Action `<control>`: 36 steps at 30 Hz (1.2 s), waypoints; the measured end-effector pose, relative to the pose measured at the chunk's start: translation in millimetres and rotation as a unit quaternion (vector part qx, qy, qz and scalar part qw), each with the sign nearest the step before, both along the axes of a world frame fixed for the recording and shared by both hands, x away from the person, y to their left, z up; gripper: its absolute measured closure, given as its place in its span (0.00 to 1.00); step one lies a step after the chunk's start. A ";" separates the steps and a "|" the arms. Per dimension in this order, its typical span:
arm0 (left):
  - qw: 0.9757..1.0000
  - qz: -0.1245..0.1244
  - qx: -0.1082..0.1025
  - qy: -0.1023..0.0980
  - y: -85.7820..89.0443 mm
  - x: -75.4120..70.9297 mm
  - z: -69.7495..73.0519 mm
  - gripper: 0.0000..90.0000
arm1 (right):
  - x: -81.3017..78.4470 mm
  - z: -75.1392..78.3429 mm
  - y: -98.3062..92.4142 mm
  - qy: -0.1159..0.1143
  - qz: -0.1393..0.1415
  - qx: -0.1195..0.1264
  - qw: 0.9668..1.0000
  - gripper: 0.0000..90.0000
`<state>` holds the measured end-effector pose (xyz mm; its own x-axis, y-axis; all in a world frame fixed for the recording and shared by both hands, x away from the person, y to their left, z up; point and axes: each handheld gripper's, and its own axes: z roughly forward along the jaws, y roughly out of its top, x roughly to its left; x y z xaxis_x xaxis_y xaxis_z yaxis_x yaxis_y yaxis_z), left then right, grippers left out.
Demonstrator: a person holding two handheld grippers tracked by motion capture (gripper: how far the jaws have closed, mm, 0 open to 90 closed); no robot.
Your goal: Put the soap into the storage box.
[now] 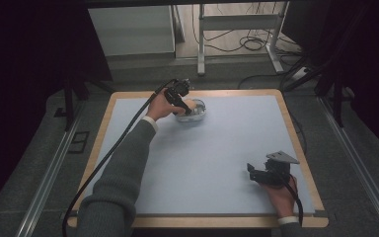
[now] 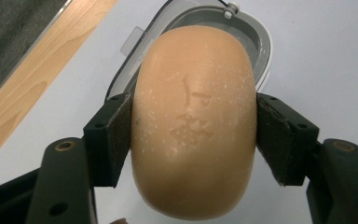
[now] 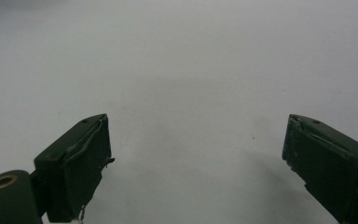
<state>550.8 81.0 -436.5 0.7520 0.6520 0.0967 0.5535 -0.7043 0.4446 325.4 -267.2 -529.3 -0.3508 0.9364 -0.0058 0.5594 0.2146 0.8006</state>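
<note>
Worktop (image 1: 217,163): pale blue-grey surface, light wood edging. Grey carpet floor (image 1: 355,163) around it, metal floor rails (image 1: 44,177) on both sides. Behind: white metal desk frame (image 1: 237,22), loose black cables (image 1: 251,42) on floor, pale panel (image 1: 131,29). Room edges dark.

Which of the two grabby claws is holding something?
The left gripper, at the table's far side. Its jaws press both sides of the tan soap bar above a clear dish. The right gripper is open, holding nothing.
</note>
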 end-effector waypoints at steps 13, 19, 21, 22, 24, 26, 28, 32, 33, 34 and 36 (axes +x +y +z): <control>1.000 -0.008 0.000 0.006 -8.4 14.2 -9.5 0.36 | 0.2 -0.1 -0.3 0.001 -0.001 0.000 1.000 0.09; 1.000 -0.013 0.003 0.009 -11.4 18.4 -15.6 0.36 | 0.3 -0.1 -0.2 0.001 -0.001 0.000 1.000 0.09; 1.000 -0.014 0.003 0.011 -11.7 19.4 -17.3 0.36 | 0.3 -0.1 -0.3 0.001 -0.001 0.000 1.000 0.09; 1.000 -0.014 0.004 0.012 -11.8 19.9 -18.0 0.36 | 0.3 -0.1 -0.3 0.001 -0.001 0.000 1.000 0.09; 1.000 -0.014 0.005 0.014 -11.7 20.5 -19.3 0.36 | 0.4 -0.1 -0.2 0.002 -0.001 0.000 1.000 0.09; 1.000 -0.014 0.007 0.017 -11.6 21.0 -20.8 0.36 | 0.4 -0.1 -0.2 0.001 -0.001 0.000 1.000 0.09; 1.000 -0.016 0.003 0.020 -11.6 20.5 -22.0 0.35 | 0.4 -0.1 -0.1 0.001 -0.002 -0.001 1.000 0.09; 1.000 -0.021 -0.013 0.012 -11.2 15.2 -14.4 0.32 | 0.4 -0.3 0.0 0.001 -0.002 -0.001 1.000 0.09; 1.000 -0.022 -0.011 0.010 -10.9 13.6 -12.7 0.31 | 0.5 -0.3 0.1 0.001 -0.002 -0.002 1.000 0.09; 1.000 -0.023 -0.011 0.008 -10.0 11.9 -10.9 0.31 | 0.5 -0.3 0.2 0.001 -0.002 -0.002 1.000 0.09; 1.000 -0.021 -0.017 0.002 -7.7 7.1 -7.7 0.31 | 0.4 -0.3 0.3 0.001 -0.002 -0.003 1.000 0.09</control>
<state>557.8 73.3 -444.1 0.7788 0.6231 0.0721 0.5263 -0.7116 0.4655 325.7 -266.9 -529.6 -0.3472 0.9377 -0.0106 0.5616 0.2169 0.7984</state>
